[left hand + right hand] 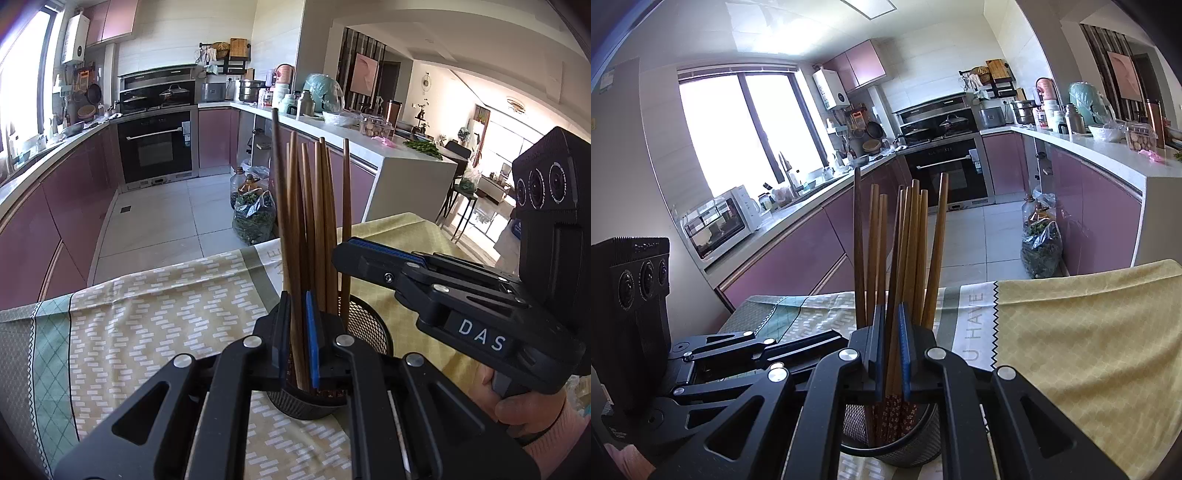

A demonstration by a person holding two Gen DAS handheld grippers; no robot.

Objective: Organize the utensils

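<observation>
Several brown wooden chopsticks (317,221) stand upright in a black mesh holder (365,325) on the cloth-covered table. My left gripper (297,343) is shut on chopsticks just above the holder's rim. My right gripper (891,354) is also shut on chopsticks (905,251) over the holder (905,448); their lower ends have a red floral pattern. The right gripper shows in the left wrist view (347,253) at the right, beside the bundle. The left gripper shows in the right wrist view (846,336) at the left.
The table carries a yellow and green patterned cloth (155,314). Beyond its far edge lie the kitchen floor, a bag of greens (255,218), purple cabinets and a white counter (406,162) crowded with jars.
</observation>
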